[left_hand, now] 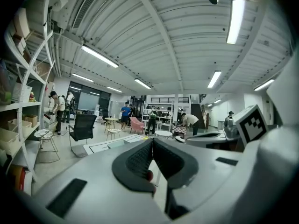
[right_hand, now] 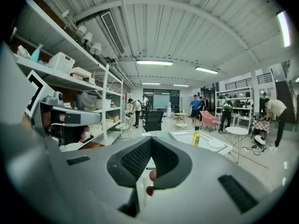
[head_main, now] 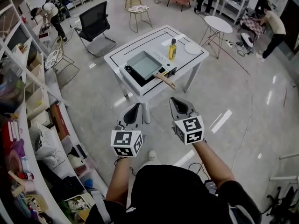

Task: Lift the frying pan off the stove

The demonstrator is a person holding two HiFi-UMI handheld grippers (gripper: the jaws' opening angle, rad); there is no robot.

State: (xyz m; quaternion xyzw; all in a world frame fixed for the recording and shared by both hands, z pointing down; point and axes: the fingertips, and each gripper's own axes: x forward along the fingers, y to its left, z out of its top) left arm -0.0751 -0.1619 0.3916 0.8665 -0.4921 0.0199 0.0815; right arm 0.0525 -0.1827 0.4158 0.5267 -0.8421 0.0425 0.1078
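Left claw [head_main: 134,109] and right claw [head_main: 179,105] hung closed, empty, before the approach; pan [head_main: 145,63] on stove [head_main: 132,76] well ahead, its handle [head_main: 166,80] probably the target for opened jaws.

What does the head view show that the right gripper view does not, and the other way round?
Only the head view: the person's forearms, and a look down into the grey square frying pan with its wooden handle, on the black stove.
Only the right gripper view: the ceiling light strips, and the right gripper with its ribbed jaws pressed together, nothing between them.
Both: the yellow bottle, the white table and the black office chair.
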